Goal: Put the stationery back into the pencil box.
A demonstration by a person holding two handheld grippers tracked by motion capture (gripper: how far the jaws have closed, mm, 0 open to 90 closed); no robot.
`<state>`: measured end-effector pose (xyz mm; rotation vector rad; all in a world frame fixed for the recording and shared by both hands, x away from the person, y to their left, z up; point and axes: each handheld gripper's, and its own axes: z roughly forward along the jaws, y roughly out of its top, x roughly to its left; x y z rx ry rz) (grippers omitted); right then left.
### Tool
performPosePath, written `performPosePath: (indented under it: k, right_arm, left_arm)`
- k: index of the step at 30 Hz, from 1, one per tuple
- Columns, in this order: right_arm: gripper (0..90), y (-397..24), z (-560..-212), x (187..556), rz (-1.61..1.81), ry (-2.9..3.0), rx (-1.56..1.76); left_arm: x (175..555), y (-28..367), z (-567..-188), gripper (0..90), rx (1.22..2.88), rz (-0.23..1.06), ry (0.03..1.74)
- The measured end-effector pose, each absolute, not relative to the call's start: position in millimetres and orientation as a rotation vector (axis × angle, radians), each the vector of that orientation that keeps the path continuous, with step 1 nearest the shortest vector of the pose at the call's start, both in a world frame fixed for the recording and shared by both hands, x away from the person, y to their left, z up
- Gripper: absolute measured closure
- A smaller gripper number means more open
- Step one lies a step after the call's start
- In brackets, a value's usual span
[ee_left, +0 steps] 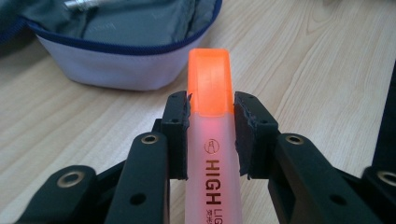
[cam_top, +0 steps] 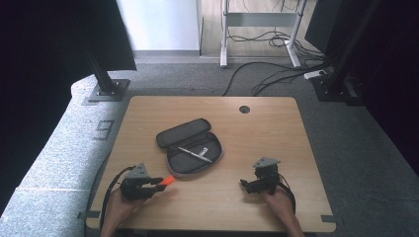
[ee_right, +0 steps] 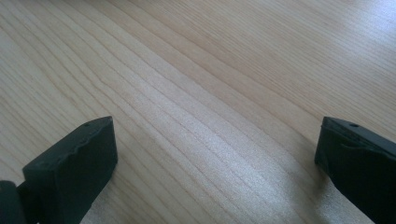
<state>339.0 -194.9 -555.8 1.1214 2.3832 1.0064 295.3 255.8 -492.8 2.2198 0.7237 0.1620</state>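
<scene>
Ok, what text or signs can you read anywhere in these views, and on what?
"HIGH": on the orange highlighter held in the left gripper.
"LIG": start of the smaller line beneath, cut off by the frame edge.
Small round logo above "HIGH": too small to read.
"9": marked on the floor left of the table.

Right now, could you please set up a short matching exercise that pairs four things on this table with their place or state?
Things:
1. orange highlighter
2. silver pen
3. pencil case
4. right gripper

Places or states:
A. lying open near the middle of the wooden table
B. jaws wide apart with nothing between them
C. clamped between the jaws of the left gripper
D. lying inside the open case

Right pairs: 1-C, 2-D, 3-A, 4-B.
</scene>
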Motion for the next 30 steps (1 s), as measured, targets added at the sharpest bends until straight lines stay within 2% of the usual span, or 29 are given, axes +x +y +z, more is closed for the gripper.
performPosePath:
  k: [30]
  right_arm:
    - [0.0, -194.7, -555.7, 339.5, 1.006, 2.384, 1.12]
  left_arm:
    - [325.8, 234.9, -437.5, 67.1, 2.191, 0.227, 0.707]
